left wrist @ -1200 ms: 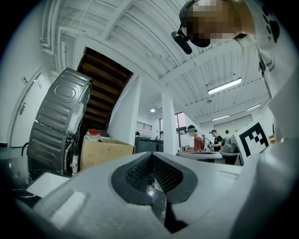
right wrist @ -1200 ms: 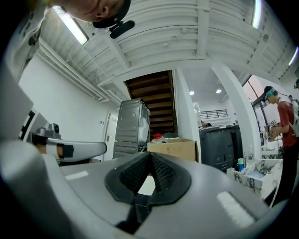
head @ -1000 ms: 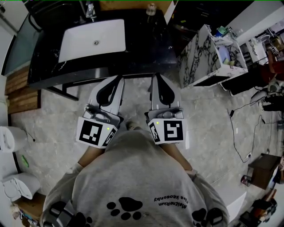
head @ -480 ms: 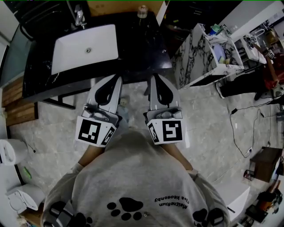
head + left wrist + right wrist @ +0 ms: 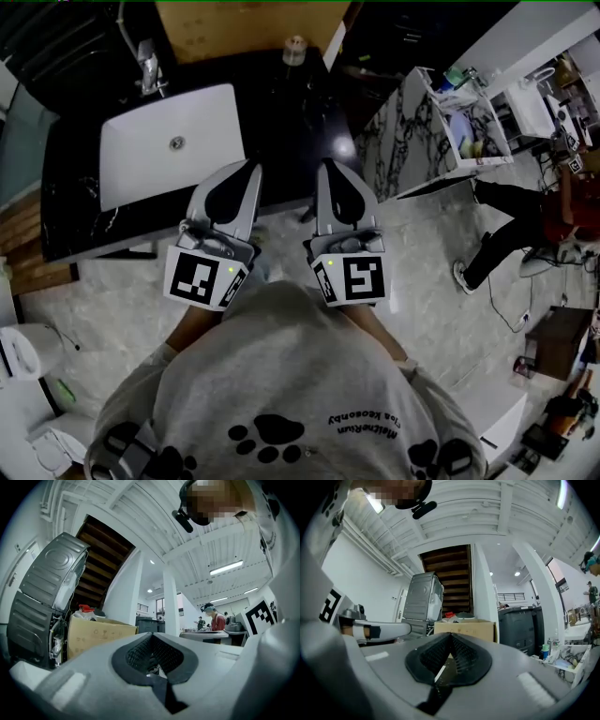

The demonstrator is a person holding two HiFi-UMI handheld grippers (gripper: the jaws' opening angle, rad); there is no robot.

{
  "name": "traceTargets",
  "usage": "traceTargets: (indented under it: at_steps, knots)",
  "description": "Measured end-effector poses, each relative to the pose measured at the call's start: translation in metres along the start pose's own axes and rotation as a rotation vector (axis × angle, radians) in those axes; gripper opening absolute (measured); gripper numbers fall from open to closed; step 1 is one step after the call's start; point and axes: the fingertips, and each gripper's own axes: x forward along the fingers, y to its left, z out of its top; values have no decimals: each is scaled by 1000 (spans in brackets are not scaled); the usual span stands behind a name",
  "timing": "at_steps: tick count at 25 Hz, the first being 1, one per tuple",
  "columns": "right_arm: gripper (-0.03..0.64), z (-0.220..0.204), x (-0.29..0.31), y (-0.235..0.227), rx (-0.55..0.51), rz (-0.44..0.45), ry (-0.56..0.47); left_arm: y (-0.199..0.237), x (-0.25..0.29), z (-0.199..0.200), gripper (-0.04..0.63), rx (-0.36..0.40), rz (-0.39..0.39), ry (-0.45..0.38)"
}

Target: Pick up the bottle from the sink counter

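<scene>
One small bottle (image 5: 294,49) stands at the back edge of the black sink counter (image 5: 300,122), right of the white basin (image 5: 169,141), which shows only its drain. Behind, a cardboard box (image 5: 234,28) seems to hold bagged clutter. Left gripper (image 5: 249,169) and right gripper (image 5: 328,167) are both clamped shut and empty. Their tips now overlap the counter's front; a second ago they were over floor.

The counter (image 5: 292,120) is black around a white basin (image 5: 169,142), the bottle (image 5: 294,49) at its back edge pale, the box (image 5: 234,28) behind it brown, the cabinet (image 5: 403,141) right of it white with black veins, the sweatshirt (image 5: 281,375) before it grey with black paw prints.
</scene>
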Motion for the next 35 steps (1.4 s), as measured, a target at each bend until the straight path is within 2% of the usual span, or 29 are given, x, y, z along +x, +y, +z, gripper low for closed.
traceTargets:
  at_steps: [8, 17, 27, 35]
  knots:
    - [0, -13, 80, -19, -7, -45, 36, 60, 61, -14, -2, -16, -51, 33]
    - [0, -33, 145, -25, -13, -75, 79, 105, 105, -35, -2, -19, -117, 76]
    - [0, -50, 179, -26, -7, -54, 118, 132, 128, -50, -2, -46, -114, 91]
    - [0, -74, 210, -44, 11, -32, 157, 148, 157, -69, -2, -59, -91, 110]
